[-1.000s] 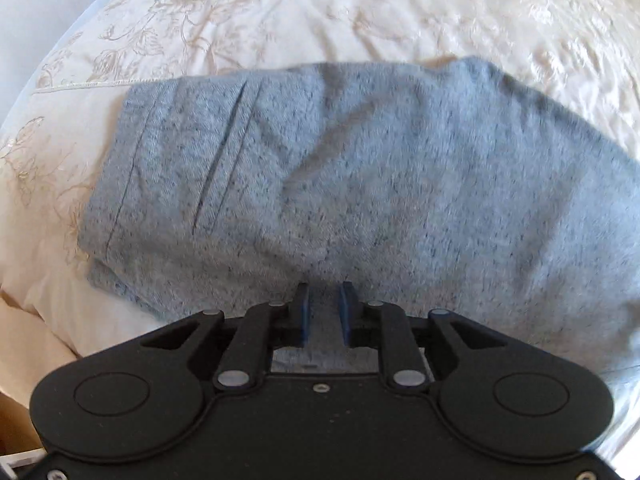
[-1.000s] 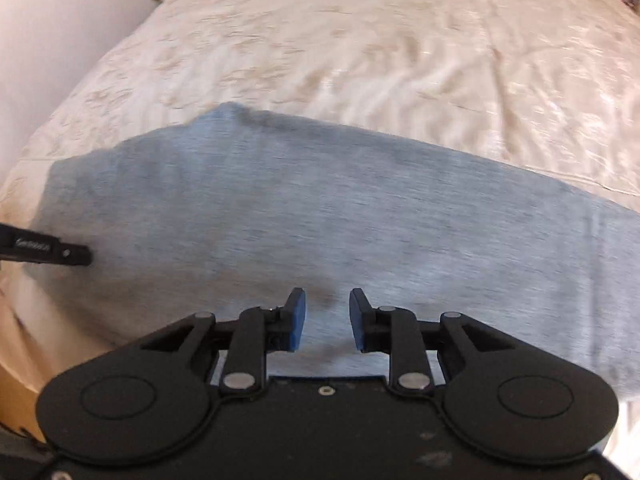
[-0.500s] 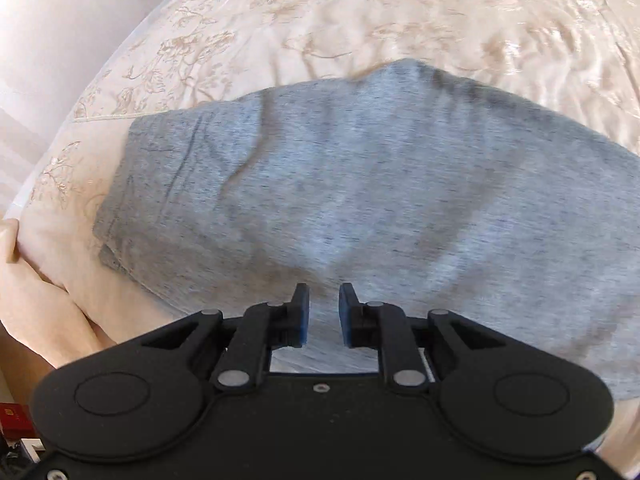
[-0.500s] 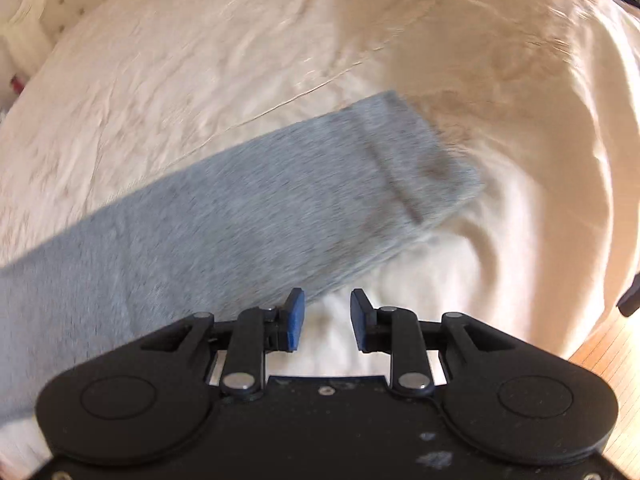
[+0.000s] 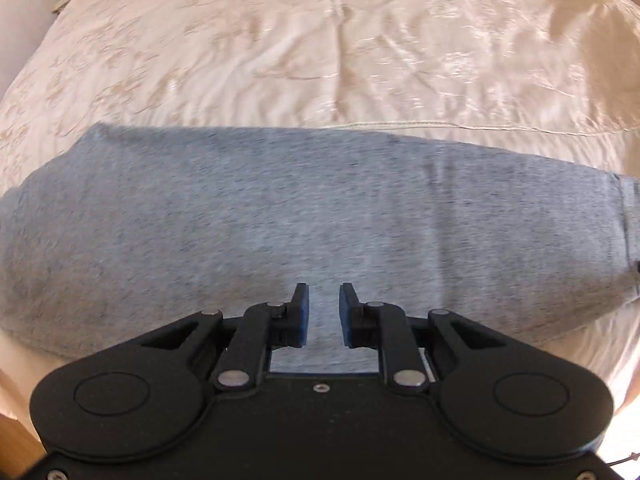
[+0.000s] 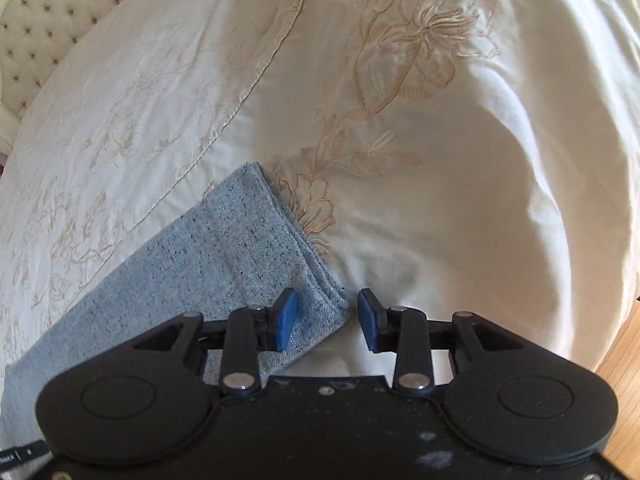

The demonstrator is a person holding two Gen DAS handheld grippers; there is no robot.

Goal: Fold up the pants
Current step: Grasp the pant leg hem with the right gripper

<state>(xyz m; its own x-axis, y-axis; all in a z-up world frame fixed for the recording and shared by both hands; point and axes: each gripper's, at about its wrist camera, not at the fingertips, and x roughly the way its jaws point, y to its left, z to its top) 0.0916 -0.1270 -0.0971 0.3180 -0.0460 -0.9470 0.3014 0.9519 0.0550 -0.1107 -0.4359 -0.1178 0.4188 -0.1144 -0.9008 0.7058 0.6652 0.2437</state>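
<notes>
Spreading wider than half a second ago, the right gripper (image 6: 327, 320) now straddles the grey pants (image 6: 224, 252) cuff corner at six o'clock, while the left gripper (image 5: 323, 312), fingers apart, has shifted over mid-leg on the bedspread (image 5: 320, 48).

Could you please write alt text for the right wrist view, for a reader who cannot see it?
The open right gripper straddles the near corner of the grey pants' leg end, which lies flat on a cream bedspread embroidered with flowers. A tufted headboard shows at upper left and wood floor at lower right.
</notes>
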